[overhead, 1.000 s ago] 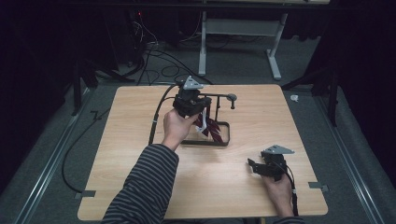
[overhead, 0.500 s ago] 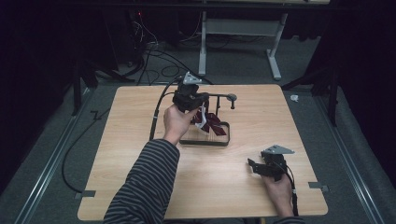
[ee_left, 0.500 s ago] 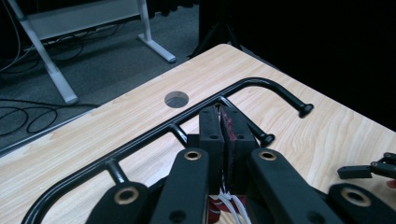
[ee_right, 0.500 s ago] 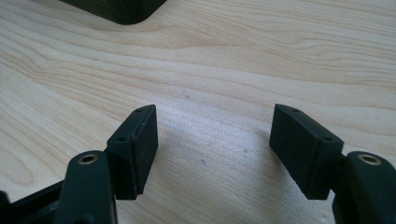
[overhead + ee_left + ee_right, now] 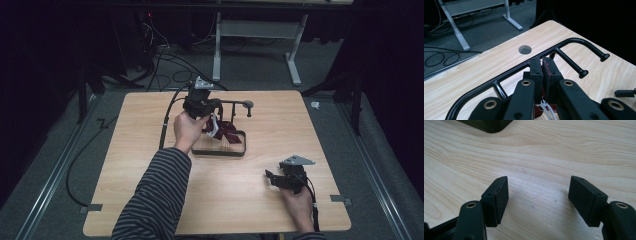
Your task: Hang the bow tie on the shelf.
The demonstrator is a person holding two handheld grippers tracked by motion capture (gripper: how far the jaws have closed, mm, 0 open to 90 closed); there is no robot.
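The wooden table [image 5: 150, 200] stands on grey carpet in a dark room, with cables [image 5: 160, 55] on the floor at 12 o'clock. The black rack [image 5: 222, 150] sits near the middle. The left gripper [image 5: 542, 72] pinches the dark red cloth [image 5: 225, 131] tight by the rack's top bar. The cloth hung lower a second ago; now it is lifted. The right gripper [image 5: 539, 202] rests at 5 o'clock, jaws wide apart.
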